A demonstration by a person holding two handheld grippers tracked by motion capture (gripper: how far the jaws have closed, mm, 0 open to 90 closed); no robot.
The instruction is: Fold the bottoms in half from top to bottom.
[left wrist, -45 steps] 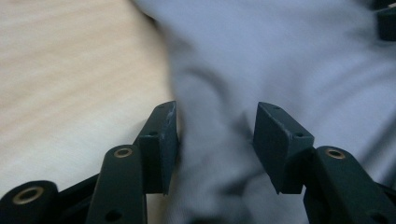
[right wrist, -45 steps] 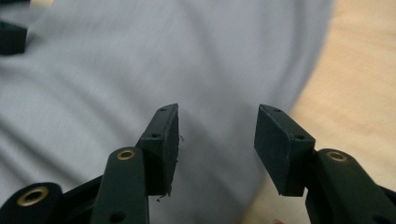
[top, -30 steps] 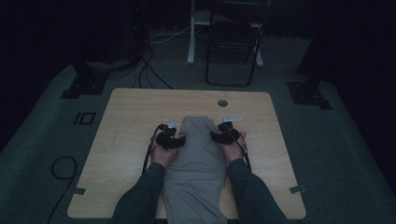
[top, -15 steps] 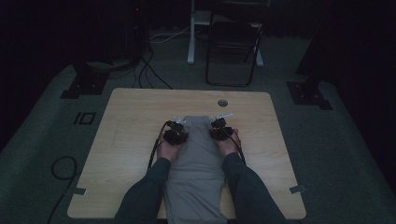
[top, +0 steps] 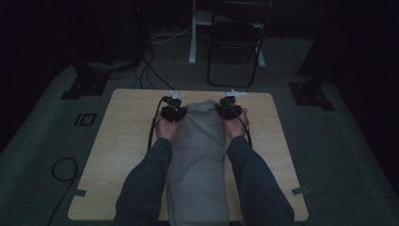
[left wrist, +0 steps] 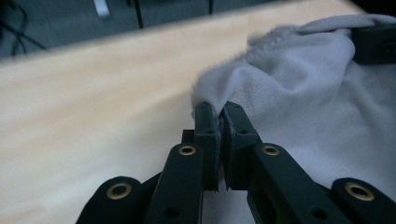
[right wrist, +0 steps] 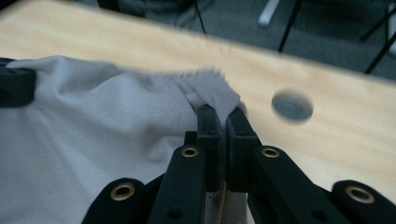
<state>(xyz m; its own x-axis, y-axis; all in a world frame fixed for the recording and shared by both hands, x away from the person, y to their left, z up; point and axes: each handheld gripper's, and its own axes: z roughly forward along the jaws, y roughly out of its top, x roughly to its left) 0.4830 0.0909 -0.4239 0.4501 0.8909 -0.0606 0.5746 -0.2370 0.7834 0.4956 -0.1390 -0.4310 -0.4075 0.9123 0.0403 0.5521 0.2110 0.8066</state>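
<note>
Between the earlier frames and this moment, both grippers had travelled away from the person toward the far edge of the table (top: 127,141), carrying the end of the grey cloth (top: 200,150) with them; a second before, that end had lain near the table's middle, and it now lay close to the far edge. The left gripper (top: 172,112) stood at the cloth's far left corner and the right gripper (top: 229,109) at its far right corner, the two level with each other and the cloth's end spanning the gap between them. The cloth ran as a long band down the table's centre line to the near edge, between the person's forearms. In the left gripper view the left gripper (left wrist: 218,119) had its jaws pressed together on a fold of the cloth (left wrist: 299,102), the fabric rising out of the pinch. In the right gripper view the right gripper (right wrist: 224,122) was likewise clamped on a gathered corner of the cloth (right wrist: 93,130), with a round hole (right wrist: 292,105) in the table top just beyond it.
</note>
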